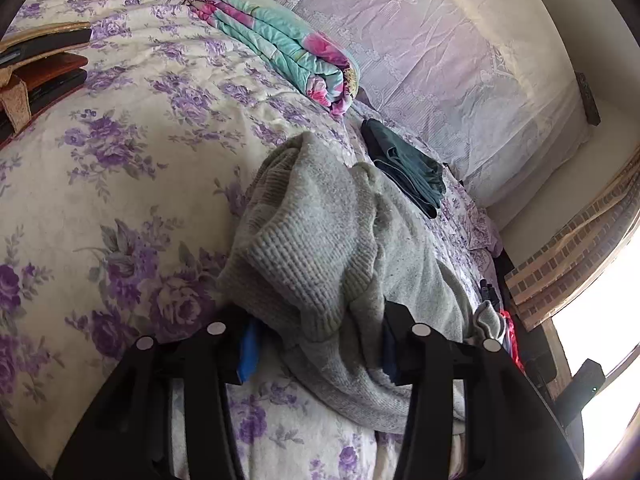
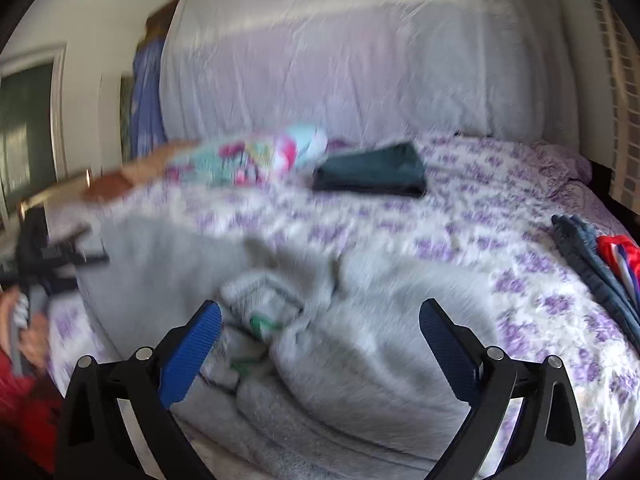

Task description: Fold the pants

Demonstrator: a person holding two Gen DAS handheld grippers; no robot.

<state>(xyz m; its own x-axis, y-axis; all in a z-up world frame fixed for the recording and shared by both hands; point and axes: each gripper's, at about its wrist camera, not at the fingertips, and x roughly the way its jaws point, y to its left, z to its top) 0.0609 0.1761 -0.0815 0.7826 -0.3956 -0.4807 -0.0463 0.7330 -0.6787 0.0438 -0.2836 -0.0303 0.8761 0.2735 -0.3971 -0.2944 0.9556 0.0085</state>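
Observation:
The grey knit pants [image 1: 320, 240] lie bunched on the floral bedspread [image 1: 120, 160]. A ribbed cuff end sits between the fingers of my left gripper [image 1: 316, 344], whose jaws stand wide with cloth between them; I cannot tell whether they grip it. In the blurred right wrist view the pants [image 2: 320, 340] spread across the bed, with the waistband and a green label near the left finger. My right gripper [image 2: 320, 328] is open just above the pants. The left gripper [image 2: 44, 256] shows at far left in that view.
A folded teal floral blanket [image 1: 280, 44] and a folded dark green garment [image 1: 404, 164] lie further back on the bed. Blue and red clothes [image 2: 600, 260] lie at the right edge. A lace-covered headboard [image 1: 440, 60] stands behind. A window is at the right.

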